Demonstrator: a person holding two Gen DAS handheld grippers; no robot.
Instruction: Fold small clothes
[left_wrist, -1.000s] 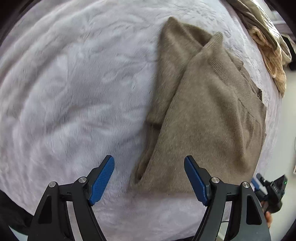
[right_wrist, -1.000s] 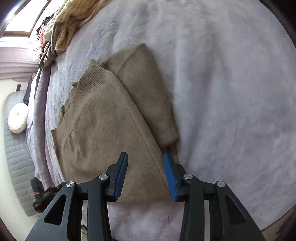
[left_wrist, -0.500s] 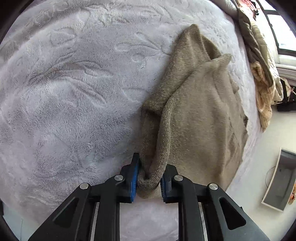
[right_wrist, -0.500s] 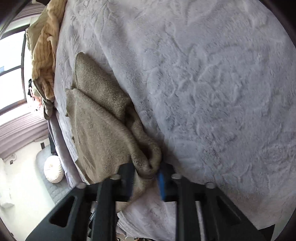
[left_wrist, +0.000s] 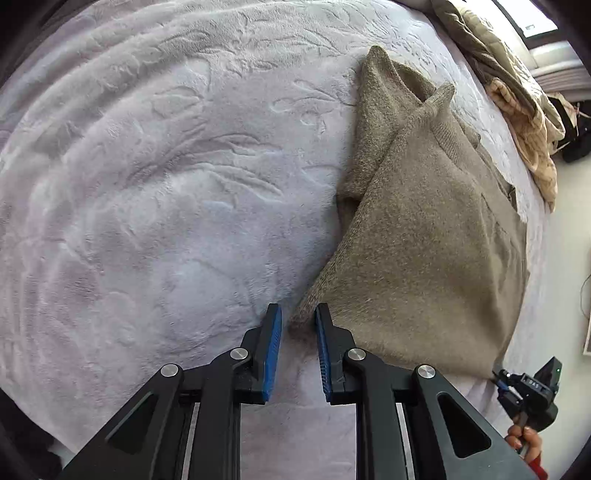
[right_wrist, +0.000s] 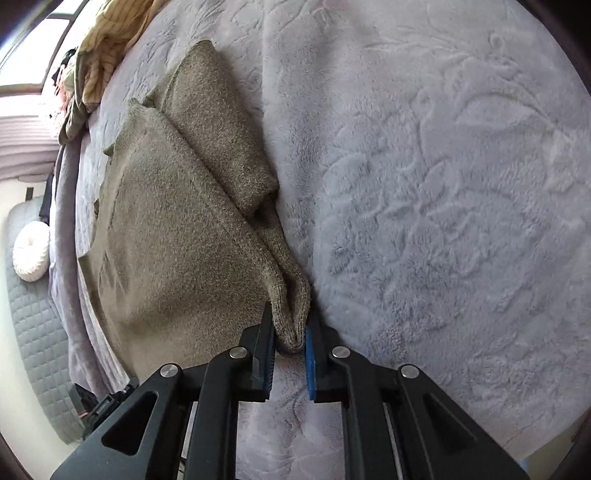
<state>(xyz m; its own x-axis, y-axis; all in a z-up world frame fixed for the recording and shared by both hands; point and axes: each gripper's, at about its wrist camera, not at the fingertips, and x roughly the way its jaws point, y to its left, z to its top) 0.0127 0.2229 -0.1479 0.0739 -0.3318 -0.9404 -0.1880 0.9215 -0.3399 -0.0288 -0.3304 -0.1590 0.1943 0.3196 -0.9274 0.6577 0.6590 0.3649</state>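
A brown knit sweater (left_wrist: 424, 258) lies flat on a pale plush blanket (left_wrist: 166, 203), with one sleeve (left_wrist: 376, 122) folded along its side. My left gripper (left_wrist: 297, 314) is shut on the sweater's near corner, and the knit runs into the narrow gap between the blue pads. In the right wrist view the sweater (right_wrist: 177, 240) spreads to the left. There my right gripper (right_wrist: 290, 321) is shut on a bunched corner of its hem, just below the folded sleeve (right_wrist: 218, 122). Both grippers point steeply down at the bed.
A heap of other clothes (left_wrist: 517, 92) lies at the far bed edge, also in the right wrist view (right_wrist: 99, 48). A hand (left_wrist: 524, 443) holds the other gripper beyond the sweater's far corner. Off the bed are a white round cushion (right_wrist: 31, 251) and a grey quilted mat (right_wrist: 33, 332).
Both grippers were open above the sweater's near edge a second ago and have since shut on its corners. Since half a second ago the left corner has been drawn out flatter.
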